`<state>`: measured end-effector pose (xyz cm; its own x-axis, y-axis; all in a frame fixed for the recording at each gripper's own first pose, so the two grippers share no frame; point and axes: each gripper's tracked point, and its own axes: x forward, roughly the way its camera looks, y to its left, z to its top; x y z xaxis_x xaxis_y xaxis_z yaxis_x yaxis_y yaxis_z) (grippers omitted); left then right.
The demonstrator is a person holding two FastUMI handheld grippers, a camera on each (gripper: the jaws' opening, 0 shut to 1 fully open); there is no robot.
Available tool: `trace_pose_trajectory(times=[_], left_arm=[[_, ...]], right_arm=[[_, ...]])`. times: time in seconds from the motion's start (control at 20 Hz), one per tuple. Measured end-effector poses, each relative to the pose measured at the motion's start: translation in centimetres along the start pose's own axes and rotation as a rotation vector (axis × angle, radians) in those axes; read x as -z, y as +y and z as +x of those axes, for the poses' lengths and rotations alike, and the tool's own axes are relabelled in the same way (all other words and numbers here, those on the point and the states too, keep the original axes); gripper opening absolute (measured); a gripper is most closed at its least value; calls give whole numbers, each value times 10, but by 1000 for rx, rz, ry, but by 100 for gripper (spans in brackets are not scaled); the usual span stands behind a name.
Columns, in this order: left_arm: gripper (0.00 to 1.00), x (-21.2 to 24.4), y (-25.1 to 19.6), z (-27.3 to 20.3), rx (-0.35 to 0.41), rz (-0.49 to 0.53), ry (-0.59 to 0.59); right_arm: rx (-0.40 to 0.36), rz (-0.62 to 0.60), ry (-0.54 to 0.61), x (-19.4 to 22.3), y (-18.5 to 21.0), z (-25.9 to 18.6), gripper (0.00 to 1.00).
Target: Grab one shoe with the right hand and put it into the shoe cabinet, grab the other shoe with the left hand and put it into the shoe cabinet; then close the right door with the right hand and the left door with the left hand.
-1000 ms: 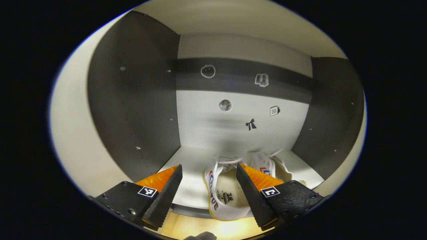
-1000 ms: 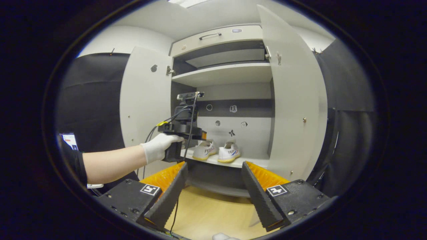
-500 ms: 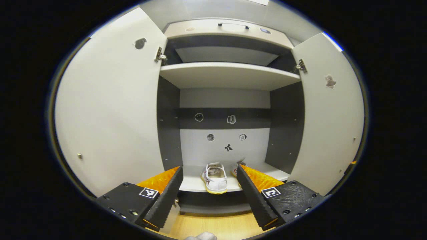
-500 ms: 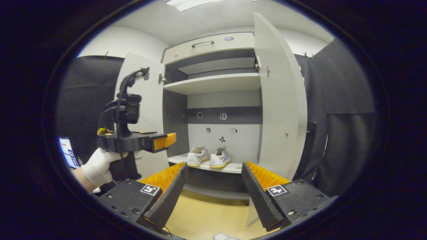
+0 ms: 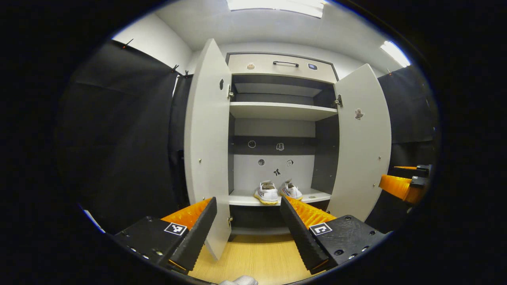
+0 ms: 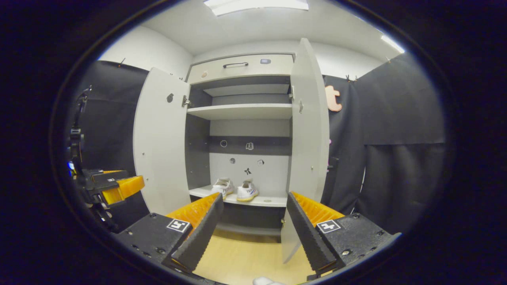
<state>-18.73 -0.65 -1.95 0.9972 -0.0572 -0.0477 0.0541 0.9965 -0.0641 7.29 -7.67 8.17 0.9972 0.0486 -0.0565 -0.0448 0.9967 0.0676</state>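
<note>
Both grippers, left gripper (image 5: 248, 225) and right gripper (image 6: 253, 225), are held wide and empty. Two shoes (image 5: 278, 191) are seen side by side on the far cabinet shelf (image 5: 245, 198), between open doors (image 5: 206, 142).

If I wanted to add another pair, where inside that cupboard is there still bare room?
The upper shelf looks bare from side wall to side wall. On the lower shelf, the two white shoes sit together near the middle, leaving free strips beside each dark side panel. The crowded spot is the centre. Both doors stand open, so the way in is unobstructed.
</note>
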Motion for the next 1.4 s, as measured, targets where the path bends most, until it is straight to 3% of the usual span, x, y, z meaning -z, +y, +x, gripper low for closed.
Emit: trace_pose_trajectory(times=[0.3,0.5,0.6,0.7,0.95,1.25,1.35,1.4], left_arm=[[96,11,42,-74,-65,45,-29],[96,30,41,-116,-42,70,-15],[100,39,33,-130,-16,67,-9],[96,47,29,-137,-7,65,-3],[96,62,5,-139,-6,-9,13],[96,68,8,-133,-108,-56,15],[96,68,11,-136,-138,-63,14],[96,67,12,-137,-146,-64,16]], right_arm=[[70,-10,-15,7,-8,-42,100],[148,7,21,22,-34,-61,100],[204,0,18,21,-61,-65,100],[263,-10,13,18,-95,-59,100],[358,9,42,18,-185,-2,100],[311,15,92,18,-219,86,100],[275,6,73,13,-214,93,96],[254,-3,72,11,-209,92,87]])
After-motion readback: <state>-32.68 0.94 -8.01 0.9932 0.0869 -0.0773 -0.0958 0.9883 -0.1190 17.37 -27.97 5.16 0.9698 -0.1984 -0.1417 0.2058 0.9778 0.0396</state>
